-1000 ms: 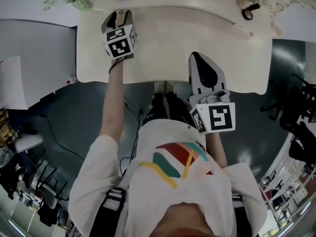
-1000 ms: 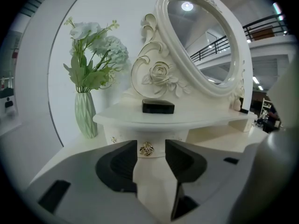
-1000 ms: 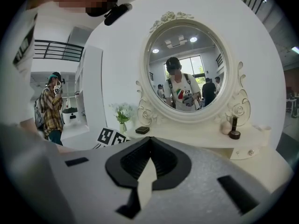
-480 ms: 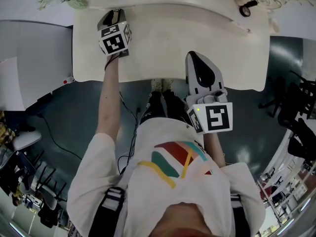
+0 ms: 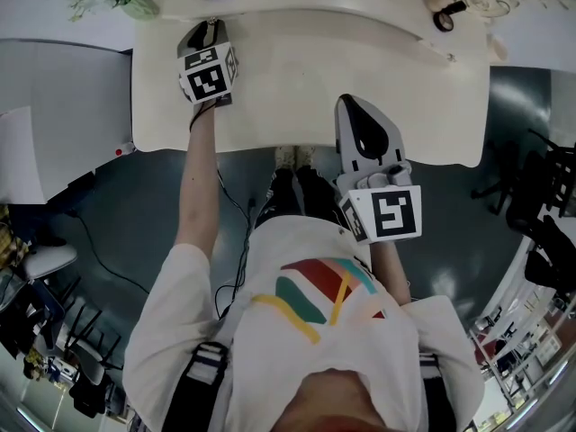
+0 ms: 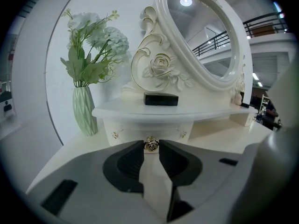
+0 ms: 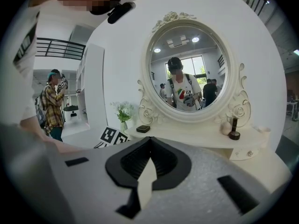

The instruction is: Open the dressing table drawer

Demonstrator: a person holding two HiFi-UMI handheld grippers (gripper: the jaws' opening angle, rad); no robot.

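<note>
The white dressing table (image 5: 306, 70) has a small drawer (image 6: 133, 132) under its left shelf, with a gold rose knob (image 6: 150, 144). My left gripper (image 6: 151, 143) is at that drawer front, and its jaws are closing, with the knob between the black pads (image 6: 133, 160) and touched on both sides. In the head view the left gripper (image 5: 200, 32) reaches to the table's back left. My right gripper (image 5: 358, 120) hovers over the table's front edge, tips together, nothing in them. In its own view the right gripper (image 7: 150, 139) faces the oval mirror (image 7: 187, 73).
A green vase of flowers (image 6: 84, 111) stands left of the drawer, and a black box (image 6: 161, 99) lies on the shelf above it. A dark bottle (image 7: 234, 127) and a second small drawer knob (image 7: 250, 153) are at the right. People stand by the far wall.
The left gripper has moved a little further toward the back of the table. The right gripper has stayed where it was.
</note>
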